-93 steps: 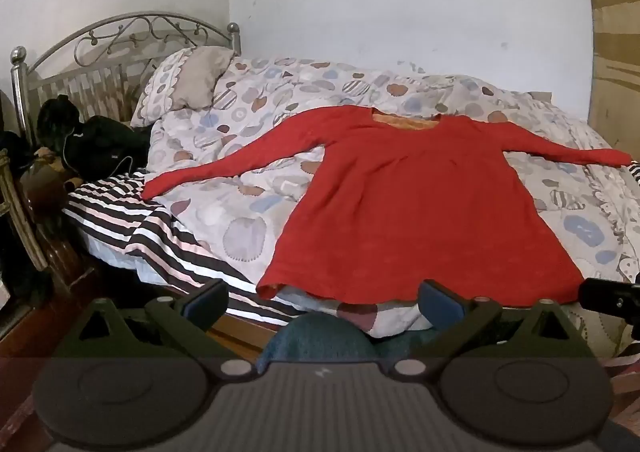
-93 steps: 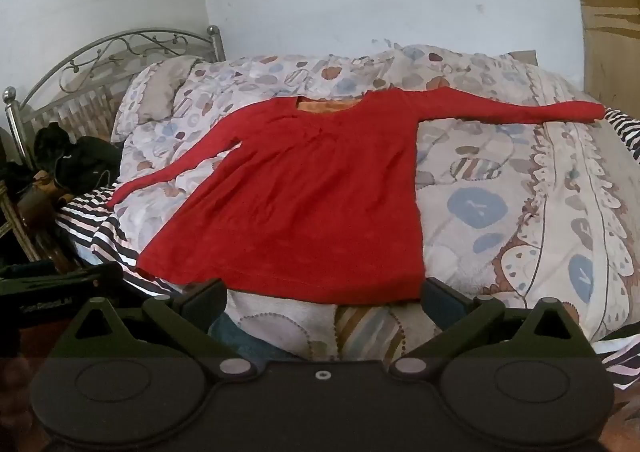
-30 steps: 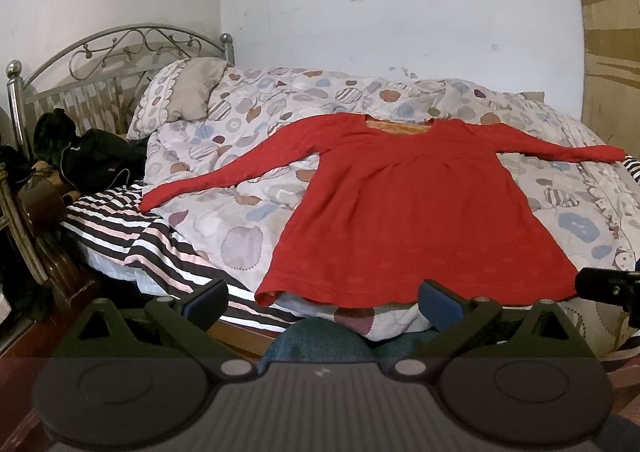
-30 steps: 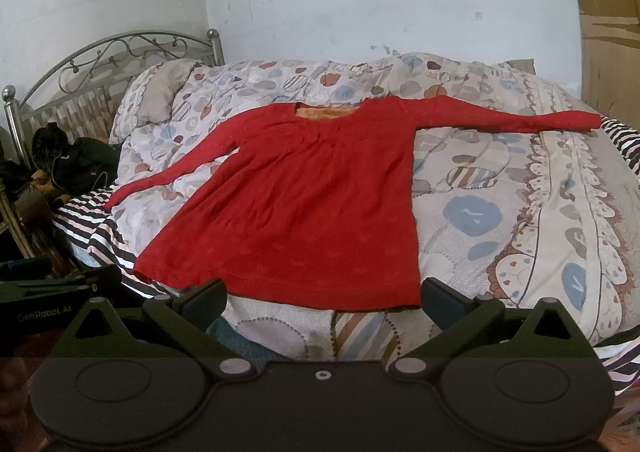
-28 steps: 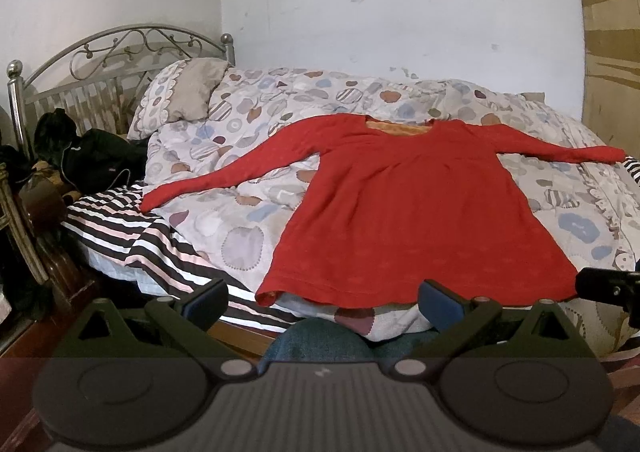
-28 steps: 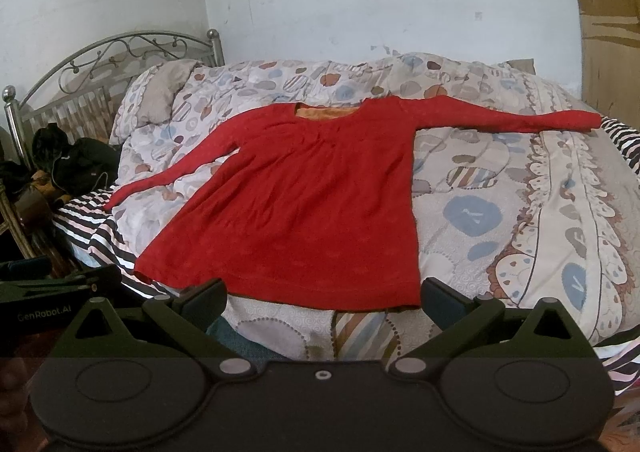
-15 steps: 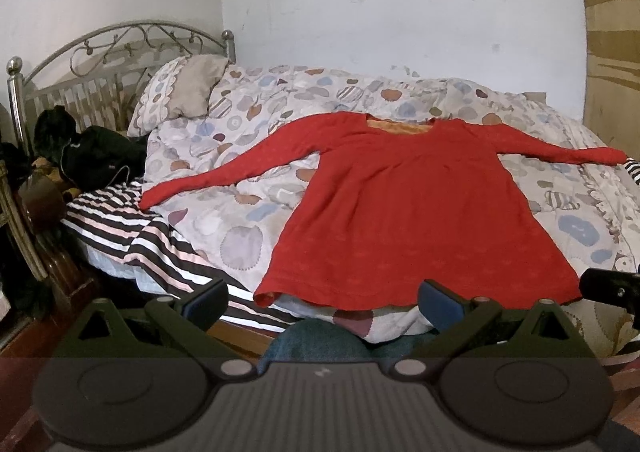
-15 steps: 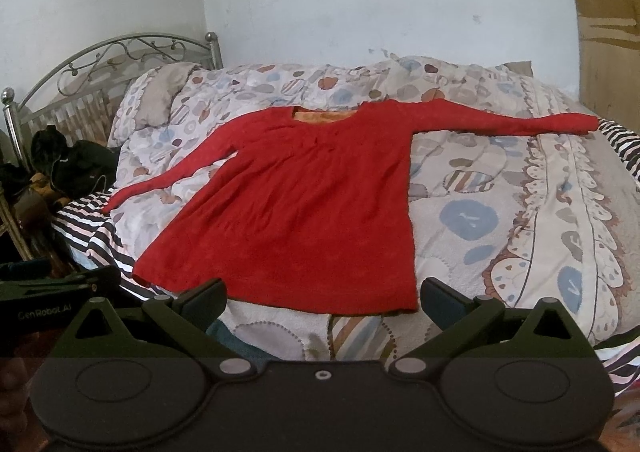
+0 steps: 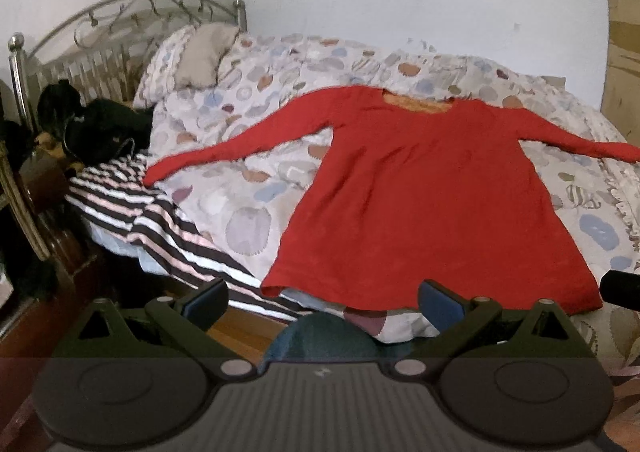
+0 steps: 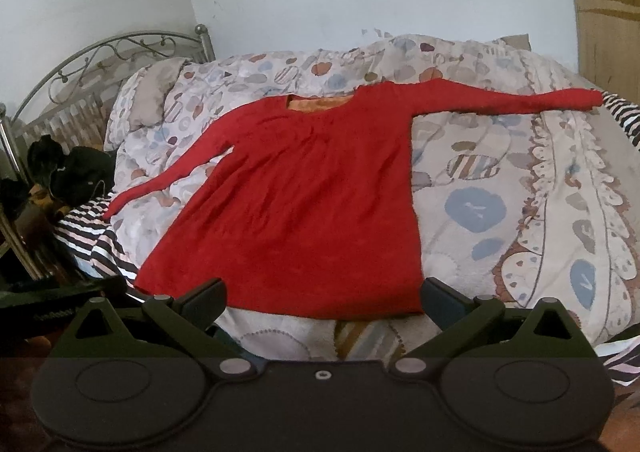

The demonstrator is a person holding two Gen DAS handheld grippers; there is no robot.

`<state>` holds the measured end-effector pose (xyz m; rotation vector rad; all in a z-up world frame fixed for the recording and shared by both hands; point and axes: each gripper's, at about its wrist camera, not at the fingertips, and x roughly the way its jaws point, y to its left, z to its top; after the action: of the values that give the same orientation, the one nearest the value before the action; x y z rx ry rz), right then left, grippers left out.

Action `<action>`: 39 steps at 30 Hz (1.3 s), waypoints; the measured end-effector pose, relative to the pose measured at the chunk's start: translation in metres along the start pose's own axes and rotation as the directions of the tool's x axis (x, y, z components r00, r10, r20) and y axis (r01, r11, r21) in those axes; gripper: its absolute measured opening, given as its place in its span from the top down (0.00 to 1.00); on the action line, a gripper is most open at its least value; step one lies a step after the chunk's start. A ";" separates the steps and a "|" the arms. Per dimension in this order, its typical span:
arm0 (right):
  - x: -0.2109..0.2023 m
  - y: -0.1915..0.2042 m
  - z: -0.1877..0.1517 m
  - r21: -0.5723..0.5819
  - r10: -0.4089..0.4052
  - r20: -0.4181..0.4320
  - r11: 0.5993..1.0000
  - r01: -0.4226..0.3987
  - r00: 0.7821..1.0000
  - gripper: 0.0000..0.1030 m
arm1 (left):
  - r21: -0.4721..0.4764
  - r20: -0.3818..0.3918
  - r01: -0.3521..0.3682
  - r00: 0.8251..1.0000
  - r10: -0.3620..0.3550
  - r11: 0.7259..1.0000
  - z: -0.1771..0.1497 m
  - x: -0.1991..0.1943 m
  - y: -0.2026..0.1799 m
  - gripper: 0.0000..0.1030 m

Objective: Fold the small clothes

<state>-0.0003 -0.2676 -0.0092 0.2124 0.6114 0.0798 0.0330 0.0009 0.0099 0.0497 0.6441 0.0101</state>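
Your left gripper (image 9: 322,298) is spread wide and holds nothing; it hangs just before the near edge of the bed. Your right gripper (image 10: 323,298) is spread wide also, empty, near the hem. The red long-sleeved knit top (image 9: 424,204) lies flat on the pale quilt with round blue and brown patches (image 9: 256,188), both sleeves stretched out to left and right, neckline at the far side. A black-and-white striped sheet (image 9: 168,228) hangs at the left, under the quilt.

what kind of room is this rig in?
Likely a home bedroom: a bed with a metal headboard, a patterned quilt and a pillow, with a red top spread flat on it.
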 end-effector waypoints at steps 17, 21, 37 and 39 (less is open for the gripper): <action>0.064 -0.011 0.040 -0.028 -0.010 -0.030 1.000 0.009 1.000 0.00 | 0.020 -0.080 -0.062 0.995 0.063 0.998 0.050 0.061 0.001 0.00; 0.086 -0.025 0.057 -0.004 -0.030 -0.012 1.000 0.030 0.999 0.00 | 0.027 -0.087 -0.071 0.993 0.073 0.997 0.071 0.085 -0.002 0.00; 0.165 -0.122 0.134 0.113 -0.142 0.158 0.986 0.125 0.977 0.00 | 0.034 -0.028 -0.115 0.993 0.116 0.993 0.165 0.203 -0.052 0.00; 0.177 -0.138 0.143 0.138 -0.186 0.122 0.976 0.169 0.975 0.00 | 0.030 -0.031 -0.095 0.995 0.096 0.995 0.175 0.219 -0.062 0.00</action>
<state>0.2281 -0.4026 -0.0243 0.2824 0.4988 -0.1464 0.3125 -0.0629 0.0152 0.1081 0.6739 0.0946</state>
